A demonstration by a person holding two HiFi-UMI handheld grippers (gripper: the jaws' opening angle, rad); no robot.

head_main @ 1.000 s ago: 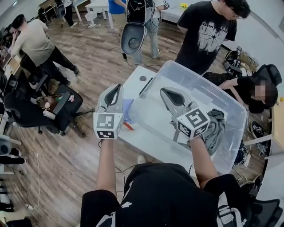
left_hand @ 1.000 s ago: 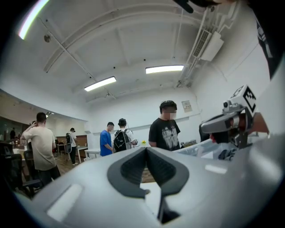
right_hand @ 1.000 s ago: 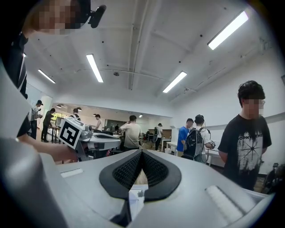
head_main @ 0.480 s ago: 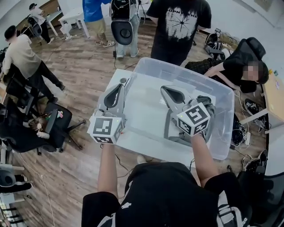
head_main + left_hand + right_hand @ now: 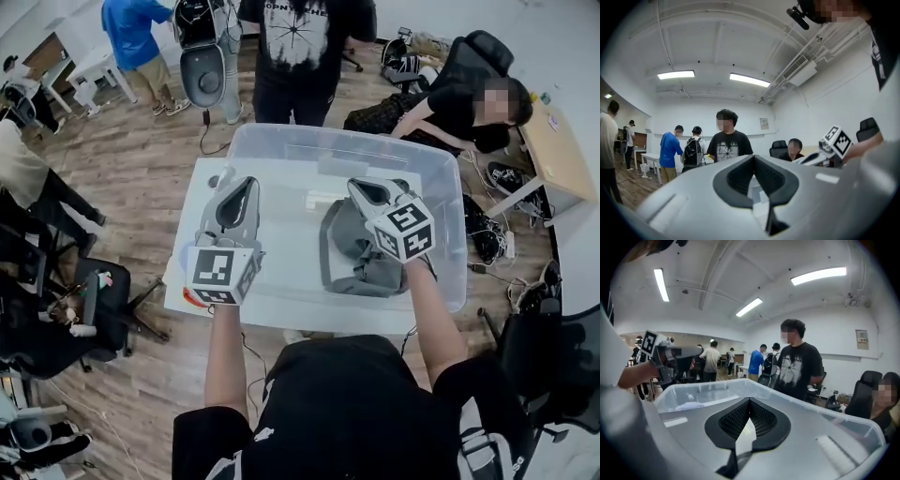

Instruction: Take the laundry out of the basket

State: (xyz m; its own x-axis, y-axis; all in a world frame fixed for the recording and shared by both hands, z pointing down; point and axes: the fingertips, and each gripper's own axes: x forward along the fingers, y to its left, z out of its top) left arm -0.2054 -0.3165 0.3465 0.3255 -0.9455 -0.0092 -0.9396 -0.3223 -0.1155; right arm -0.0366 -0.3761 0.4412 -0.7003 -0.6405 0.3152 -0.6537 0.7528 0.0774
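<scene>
A clear plastic basket stands on a white table, and a crumpled grey garment lies in its middle. My left gripper hovers over the basket's left wall, shut and holding nothing. My right gripper is above the garment's far edge, inside the basket's outline, also shut and empty. In the left gripper view the jaws meet and the right gripper's marker cube shows at the right. In the right gripper view the shut jaws point over the basket's rim, with the left gripper at the left.
A person in a black T-shirt stands just beyond the basket. Another person sits at the back right beside a wooden desk. Office chairs stand on the wood floor at the left. Several more people stand further back.
The view has swung so the basket now sits centred in front of me. Both grippers have moved across with it, and the right one now hangs lower, over the grey garment. Both stay shut.
</scene>
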